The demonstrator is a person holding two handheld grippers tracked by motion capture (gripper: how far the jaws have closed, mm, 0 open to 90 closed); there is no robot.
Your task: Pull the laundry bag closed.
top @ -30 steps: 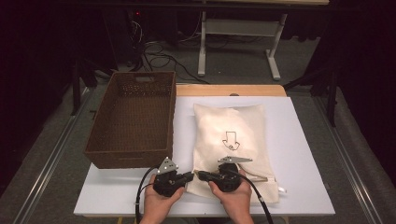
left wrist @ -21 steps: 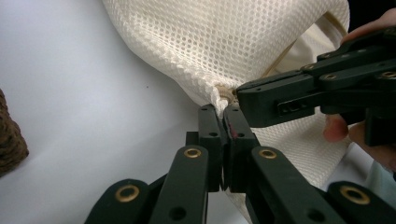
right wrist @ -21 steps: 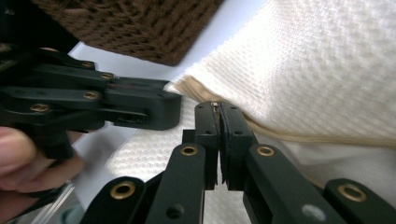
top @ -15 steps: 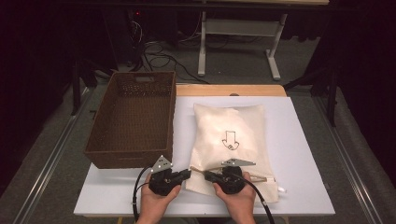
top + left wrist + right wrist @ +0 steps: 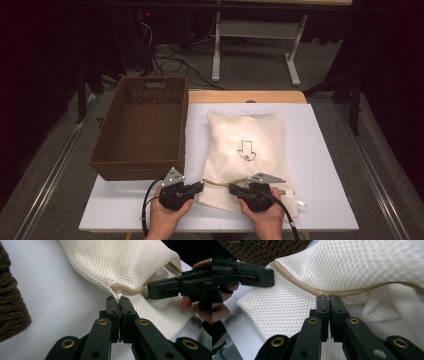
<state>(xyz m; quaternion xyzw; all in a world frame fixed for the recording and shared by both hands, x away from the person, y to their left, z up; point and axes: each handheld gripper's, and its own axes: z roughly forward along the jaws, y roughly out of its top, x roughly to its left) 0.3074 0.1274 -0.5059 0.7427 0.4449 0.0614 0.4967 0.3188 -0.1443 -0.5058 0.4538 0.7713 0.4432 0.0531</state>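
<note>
1. A white mesh laundry bag [image 5: 246, 152] lies flat on the white counter [image 5: 325, 165], just to the right of a brown wicker basket [image 5: 142, 130]. An arrow is drawn on the bag's upper face.
2. The near end of the bag, the one with the beige zipper [image 5: 294, 281], is at the edge closest to me, and both of my hands work there.
3. My left tool [image 5: 199, 187] is closed on the bag's near left corner. In the left gripper view, its 2 jaws are pressed together with the mesh and the end of the zipper seam pinched at their tips [image 5: 119, 298].
4. My right tool [image 5: 234, 189] is closed too, gripping the zipper edge a little further along. In the right gripper view, its jaws meet right on the beige band [image 5: 327, 297].
5. The 2 tools point toward each other, near but not touching, with a short run of zipper stretched between them.
6. In the right gripper view the bag gapes beside my right tool, and white cloth [image 5: 387, 307] shows inside the opening.
7. The basket's near wall stands close to my left hand [image 5: 167, 220], apart from the bag.
8. My right hand [image 5: 265, 220] rests over the bag's near right part.
</note>
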